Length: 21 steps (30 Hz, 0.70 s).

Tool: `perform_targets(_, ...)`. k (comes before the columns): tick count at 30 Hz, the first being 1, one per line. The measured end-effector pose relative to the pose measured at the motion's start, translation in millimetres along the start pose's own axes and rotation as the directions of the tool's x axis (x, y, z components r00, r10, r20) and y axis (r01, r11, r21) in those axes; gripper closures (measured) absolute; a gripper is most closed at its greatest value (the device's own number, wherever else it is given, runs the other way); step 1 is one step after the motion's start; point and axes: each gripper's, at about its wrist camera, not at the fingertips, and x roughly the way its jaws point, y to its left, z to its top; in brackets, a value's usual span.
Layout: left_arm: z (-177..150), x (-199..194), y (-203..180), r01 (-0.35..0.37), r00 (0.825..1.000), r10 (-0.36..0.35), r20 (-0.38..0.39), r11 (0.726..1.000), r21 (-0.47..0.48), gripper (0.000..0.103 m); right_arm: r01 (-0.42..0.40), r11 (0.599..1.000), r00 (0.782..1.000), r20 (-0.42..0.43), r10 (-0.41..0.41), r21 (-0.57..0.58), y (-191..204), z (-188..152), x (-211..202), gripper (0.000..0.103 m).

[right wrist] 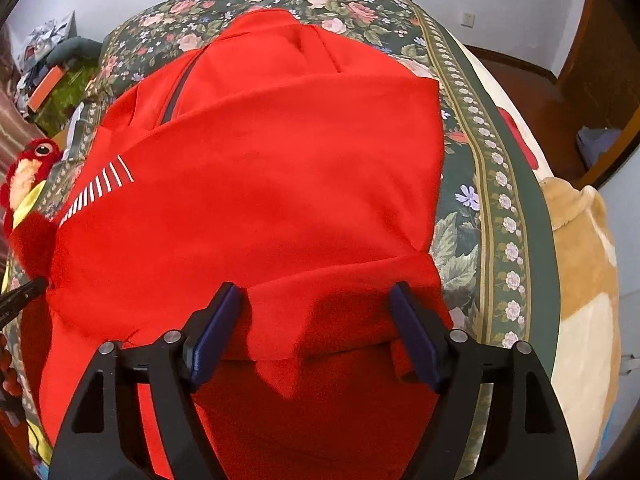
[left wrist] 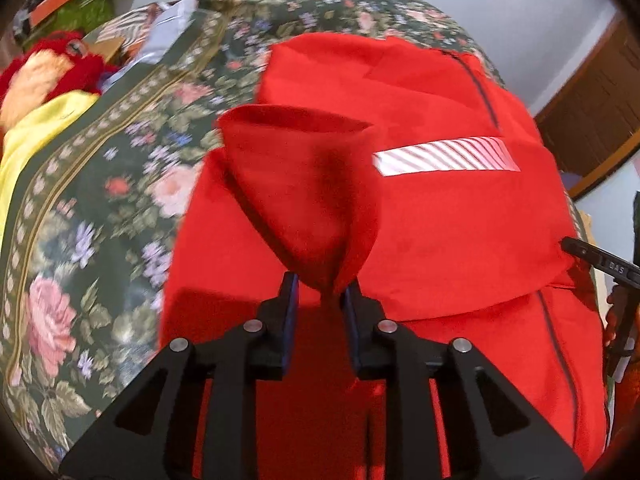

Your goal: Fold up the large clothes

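Observation:
A large red jacket (left wrist: pixel 440 216) with a dark zip and a striped reflective band (left wrist: pixel 444 156) lies partly folded on a floral bedspread (left wrist: pixel 100 208). My left gripper (left wrist: pixel 322 290) is shut on a bunched red sleeve (left wrist: pixel 304 184) and holds it lifted over the jacket. In the right wrist view the jacket (right wrist: pixel 280 168) fills the middle. My right gripper (right wrist: pixel 316 300) is open, its jaws set wide around a raised fold of the jacket's near edge (right wrist: pixel 340 320). The right gripper's tip (left wrist: pixel 600 264) shows at the right edge of the left wrist view.
A red plush toy (left wrist: pixel 48 68) and a yellow cloth (left wrist: pixel 36 136) lie at the bed's left side. A tan plush blanket (right wrist: pixel 580 280) hangs off the bed's right side. The wooden floor (right wrist: pixel 532 92) and a wooden door (left wrist: pixel 600 108) are beyond.

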Motion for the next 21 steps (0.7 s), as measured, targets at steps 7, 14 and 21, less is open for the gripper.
perform_targets(7, -19.1, -12.1, 34.0, -0.037, 0.999, 0.036, -0.014, 0.997, -0.064, 0.081, 0.028, 0.999, 1.000, -0.001, -0.028, -0.043, 9.1, -1.5, 3.7, 0.018)
perform_targets(14, -6.0, -44.8, 32.0, -0.157, 0.986, 0.157, 0.052, 0.988, -0.002, 0.047, 0.010, 1.000, 1.000, -0.018, -0.010, -0.021, 6.7, 4.6, -6.1, 0.018)
perform_targets(21, 44.5, -61.2, 6.2, -0.127, 0.985, 0.121, 0.126, 0.991, 0.043, 0.036, -0.009, 1.000, 0.997, 0.079, 0.010, -0.023, -2.7, 22.7, -42.2, 0.018)
